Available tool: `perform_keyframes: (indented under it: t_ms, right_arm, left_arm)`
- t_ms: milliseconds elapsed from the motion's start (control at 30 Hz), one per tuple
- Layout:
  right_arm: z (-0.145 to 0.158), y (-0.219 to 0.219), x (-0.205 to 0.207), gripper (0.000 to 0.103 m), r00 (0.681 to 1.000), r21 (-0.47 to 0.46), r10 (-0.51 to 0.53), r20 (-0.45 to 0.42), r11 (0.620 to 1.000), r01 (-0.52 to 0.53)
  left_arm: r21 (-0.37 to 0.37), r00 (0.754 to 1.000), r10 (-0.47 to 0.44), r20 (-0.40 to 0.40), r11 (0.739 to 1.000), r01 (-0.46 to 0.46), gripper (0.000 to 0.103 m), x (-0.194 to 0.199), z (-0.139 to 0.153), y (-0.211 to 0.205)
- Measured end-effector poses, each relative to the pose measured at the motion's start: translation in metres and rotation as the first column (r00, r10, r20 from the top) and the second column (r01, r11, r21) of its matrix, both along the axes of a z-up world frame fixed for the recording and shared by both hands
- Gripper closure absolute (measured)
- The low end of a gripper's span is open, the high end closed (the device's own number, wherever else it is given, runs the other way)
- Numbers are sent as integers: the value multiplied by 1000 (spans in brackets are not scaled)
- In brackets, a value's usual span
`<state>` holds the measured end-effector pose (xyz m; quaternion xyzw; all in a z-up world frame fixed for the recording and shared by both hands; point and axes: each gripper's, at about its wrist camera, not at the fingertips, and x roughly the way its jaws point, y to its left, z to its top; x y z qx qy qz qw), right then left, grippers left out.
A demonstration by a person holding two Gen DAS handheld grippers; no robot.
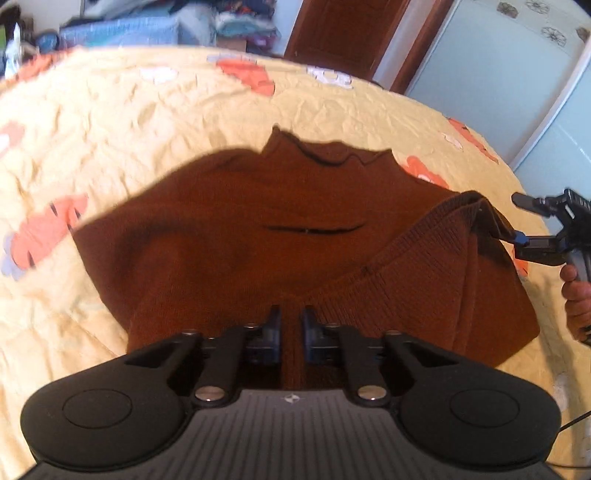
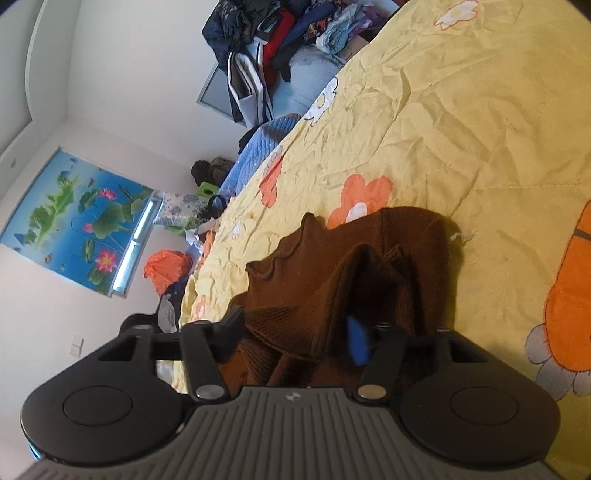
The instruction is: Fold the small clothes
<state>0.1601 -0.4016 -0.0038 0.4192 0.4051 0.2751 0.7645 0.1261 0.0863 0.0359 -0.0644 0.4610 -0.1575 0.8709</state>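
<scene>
Left claw (image 1: 291, 328) (nearly closed) around sweater (image 1: 258, 229) hem

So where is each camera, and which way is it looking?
Left wrist: sits on the left gripper, looking across the brown sweater on the yellow bedspread toward a door; its own fingers nip the near hem, and the right gripper and a hand show at the right edge.
Right wrist: sits on the right gripper, rolled sideways, looking along the bed toward a lotus picture; its fingers are spread around a raised sweater fold.
Shared: sweater, bedspread, clothes pile.
</scene>
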Motion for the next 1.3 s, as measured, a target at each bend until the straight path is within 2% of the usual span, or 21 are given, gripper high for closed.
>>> perform_keyframes:
  t_ms: [67,133,167,200,267,300,433,500,567,633,700,767,867,900,933,1000,1033,1067,1133,1200,1300]
  right_arm:
    - [-3,-2,5,40,1000,55,-9,-12,998,9]
    - [-4,2,11,51,1000,42,-2,-25,999,3]
    - [-5,7,15,72,999,16,14,-33,1000,-13]
    - [-7,13,18,87,999,-18,37,-40,999,-38]
    - [-4,23,20,88,998,-79,62,-20,995,-63]
    - [0,24,20,88,998,-80,67,5,995,-67]
    - [20,9,28,88,996,17,-10,83,1000,8]
    - [21,0,42,88,994,66,-75,78,995,70]
    - [17,-1,55,88,990,68,-125,64,990,120]
    - [6,4,66,78,984,14,-172,36,985,172]
    - [-6,9,66,25,978,-20,-208,-18,978,208]
    - [-10,9,47,8,978,-12,-208,-8,978,208]
    - [0,1,-3,7,982,-41,-165,90,985,169]
    - [2,-4,-21,6,982,-72,-152,111,984,160]
    - [4,-9,-40,6,982,-116,-143,121,981,157]
    - [1,-18,-73,5,982,-233,-142,123,958,167]
    - [-2,-21,-87,5,982,-290,-146,119,941,175]
    - [-7,-23,-98,5,983,-322,-150,109,930,178]
    - [-13,-23,-115,4,983,-308,-127,132,938,162]
    - [-15,-12,-115,3,988,-279,-105,113,951,133]
    - [-19,7,-96,4,995,-232,-59,82,970,76]
  left_arm:
    - [30,999,-3,44,1000,2,97,-4,7,-4]
    - [29,997,-8,76,1000,6,97,-8,15,-7]
    - [23,996,-7,93,1000,4,98,-8,21,-7]
    - [16,994,-6,113,1000,4,98,-9,27,-6]
    - [-6,986,7,167,1000,-6,98,-9,44,-1]
    - [-14,980,19,198,1000,-16,98,-6,53,1]
    - [3,952,81,296,996,-85,98,29,84,7]
    - [65,931,103,349,989,-134,98,59,86,3]
    - [159,925,128,357,968,-195,98,93,70,-5]
    - [236,933,199,301,932,-275,97,118,44,-7]
    - [242,932,294,213,908,-341,97,116,28,3]
    - [161,918,321,232,918,-362,97,82,24,16]
    - [100,884,338,324,916,-387,90,6,29,32]
    - [69,875,362,322,912,-403,74,-16,28,39]
    - [21,869,394,300,908,-419,48,-39,26,48]
    - [-98,853,457,253,889,-447,23,-85,18,60]
    - [-164,843,491,221,870,-464,22,-103,12,65]
    - [-218,849,501,171,859,-463,22,-116,5,67]
    - [-291,859,505,82,837,-464,22,-126,-11,63]
    - [-303,866,498,45,833,-463,22,-122,-23,54]
    - [-280,845,529,81,825,-490,22,-104,-29,47]
